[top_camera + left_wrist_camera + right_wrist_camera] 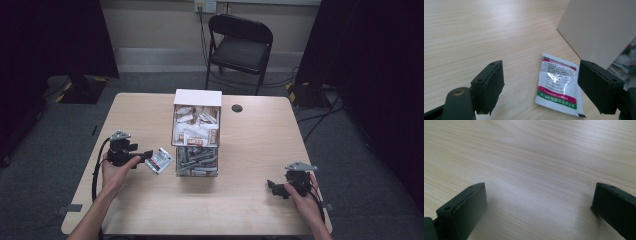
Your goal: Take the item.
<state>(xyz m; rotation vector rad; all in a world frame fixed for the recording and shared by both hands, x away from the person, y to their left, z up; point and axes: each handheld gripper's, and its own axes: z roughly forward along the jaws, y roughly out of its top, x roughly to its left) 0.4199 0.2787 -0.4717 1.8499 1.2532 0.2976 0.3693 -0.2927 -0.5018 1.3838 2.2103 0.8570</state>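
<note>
Lying flat between spread jaws of left gripper (540,86), sachet (557,86) not yet grasped; right gripper (539,212) likewise agape, idle.

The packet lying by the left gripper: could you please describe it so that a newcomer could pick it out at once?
Start at the wooden table and find the tall clear organizer with a white top at its middle. Just to its left, in front of the left gripper, a flat sachet lies alone on the wood. Unlike the packets inside, it is loose, silvery, with green and magenta bands.
</note>
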